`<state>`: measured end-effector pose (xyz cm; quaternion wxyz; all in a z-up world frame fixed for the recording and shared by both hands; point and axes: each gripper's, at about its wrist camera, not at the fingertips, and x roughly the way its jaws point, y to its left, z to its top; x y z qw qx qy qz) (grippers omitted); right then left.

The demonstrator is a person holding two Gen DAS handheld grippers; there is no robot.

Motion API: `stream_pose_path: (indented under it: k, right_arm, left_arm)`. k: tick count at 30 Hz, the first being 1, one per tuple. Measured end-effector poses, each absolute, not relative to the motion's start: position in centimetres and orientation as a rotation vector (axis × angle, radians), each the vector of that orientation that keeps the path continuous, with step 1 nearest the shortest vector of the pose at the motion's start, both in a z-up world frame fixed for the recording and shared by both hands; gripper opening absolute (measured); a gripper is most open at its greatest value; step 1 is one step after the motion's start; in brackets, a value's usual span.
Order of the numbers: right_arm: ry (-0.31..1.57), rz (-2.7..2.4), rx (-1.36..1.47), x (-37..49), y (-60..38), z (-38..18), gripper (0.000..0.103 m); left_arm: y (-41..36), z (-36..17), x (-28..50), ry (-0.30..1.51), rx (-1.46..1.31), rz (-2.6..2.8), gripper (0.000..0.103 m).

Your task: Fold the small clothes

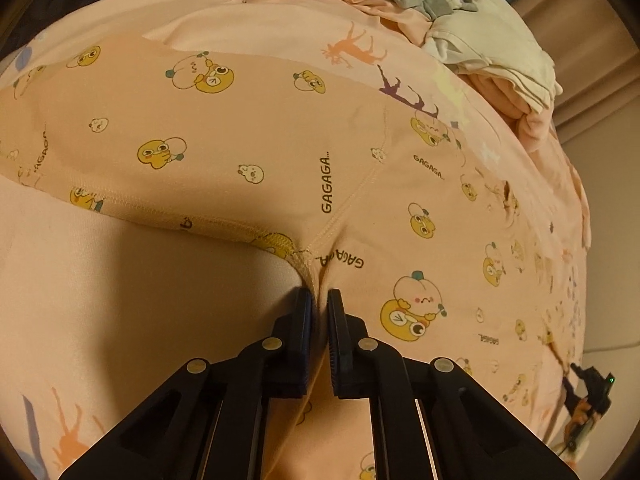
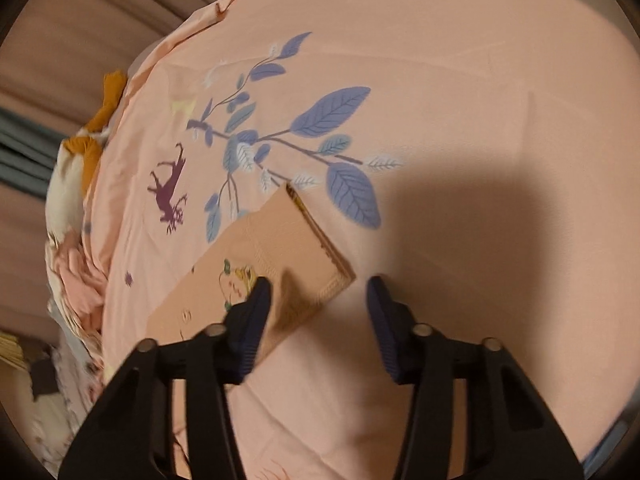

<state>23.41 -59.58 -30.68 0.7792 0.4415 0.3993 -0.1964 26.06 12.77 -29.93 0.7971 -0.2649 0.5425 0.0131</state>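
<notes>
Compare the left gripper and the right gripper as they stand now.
The left gripper is shut, pinching the cartoon-print garment at a seam; the right gripper is open and holds nothing. The left bites cloth; the right hovers at the garment's cuff. Both have black fingers and sit over the pink bedsheet.

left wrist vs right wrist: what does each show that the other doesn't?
Left wrist only: left tongs shut on the cartoon-print garment at a seam, the "GAGAGA" lettering, and a clothes pile at the far end.

Right wrist only: right tongs open, hovering at the garment's hemmed corner, plus the blue leaf print and a purple deer.

Both: the same garment lying on the pink bedsheet.
</notes>
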Motion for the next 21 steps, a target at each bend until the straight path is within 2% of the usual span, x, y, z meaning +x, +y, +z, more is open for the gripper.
stream_pose_path:
  k: [1, 4, 10, 14, 21]
  right_arm:
    - [0.860, -0.433, 0.949, 23.6, -59.5, -30.7, 0.023]
    - [0.863, -0.446, 0.924, 24.0, -59.4, -30.9, 0.010]
    - [0.827, -0.382, 0.841, 24.4, -57.8, -28.5, 0.008]
    - [0.799, -0.296, 0.693, 26.2, -53.6, -24.4, 0.007]
    - [0.760, 0.000, 0.489, 31.5, -39.2, -18.4, 0.007]
  left_arm:
    - [12.9, -30.0, 25.9, 1.164, -0.572, 0.028, 0.007]
    - [12.6, -30.0, 26.1, 1.165, -0.565, 0.031, 0.007]
    - [11.5, -29.6, 26.2, 1.163, -0.464, 0.062, 0.006]
    - [10.6, -29.3, 26.4, 1.171, -0.371, 0.070, 0.006]
    - [10.5, -29.3, 26.3, 1.165, -0.377, 0.071, 0.006]
